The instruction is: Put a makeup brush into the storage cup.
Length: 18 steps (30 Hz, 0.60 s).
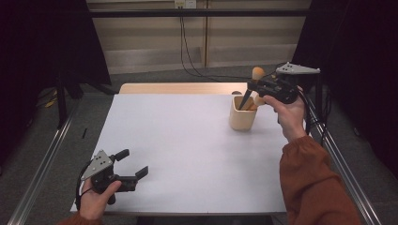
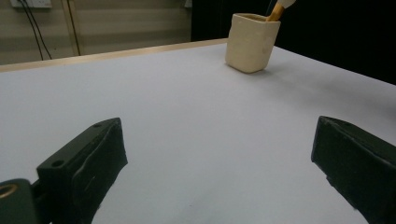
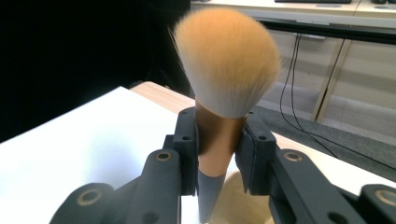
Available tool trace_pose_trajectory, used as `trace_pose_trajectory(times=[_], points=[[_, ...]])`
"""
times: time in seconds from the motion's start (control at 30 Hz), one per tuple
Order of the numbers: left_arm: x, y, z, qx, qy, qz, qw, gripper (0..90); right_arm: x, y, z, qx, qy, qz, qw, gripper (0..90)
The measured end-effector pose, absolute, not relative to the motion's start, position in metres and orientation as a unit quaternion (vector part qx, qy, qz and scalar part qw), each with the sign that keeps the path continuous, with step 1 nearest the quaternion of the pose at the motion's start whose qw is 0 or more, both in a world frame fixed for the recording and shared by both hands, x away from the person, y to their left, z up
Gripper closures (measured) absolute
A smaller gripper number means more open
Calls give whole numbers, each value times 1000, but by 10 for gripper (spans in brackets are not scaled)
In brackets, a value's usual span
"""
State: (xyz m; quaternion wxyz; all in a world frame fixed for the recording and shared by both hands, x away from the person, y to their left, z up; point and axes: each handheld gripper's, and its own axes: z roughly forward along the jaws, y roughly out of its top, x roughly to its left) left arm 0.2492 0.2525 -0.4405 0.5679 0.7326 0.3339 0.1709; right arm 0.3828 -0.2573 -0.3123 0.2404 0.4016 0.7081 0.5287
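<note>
A cream cup [image 1: 242, 117] stands on the white table [image 1: 187, 154] at the far right, with wooden handles leaning inside. My right gripper [image 1: 256, 84] hovers just above the cup, shut on a makeup brush [image 1: 257, 73]. In the right gripper view the jaws clamp the brush's copper ferrule [image 3: 219, 142], and its orange bristle head [image 3: 227, 60] fans out above them while the grey handle points down toward the cup. My left gripper [image 1: 133, 164] rests at the table's near left corner, open with nothing between its fingers. The left gripper view shows the cup [image 2: 251, 42] far ahead.
A wooden strip [image 1: 183, 88] runs along the table's far edge. Cables hang from a wall socket [image 1: 184, 4] behind the table. Metal rails [image 1: 42, 164] flank the table on both sides, with dark curtains beyond.
</note>
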Motion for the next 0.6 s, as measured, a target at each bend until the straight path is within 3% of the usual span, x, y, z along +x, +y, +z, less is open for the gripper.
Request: trace_pose_trajectory(times=[0.6], points=[[250,253,-440,730,330,179,571,29,395,-249,-330,407,715,515,241,719]])
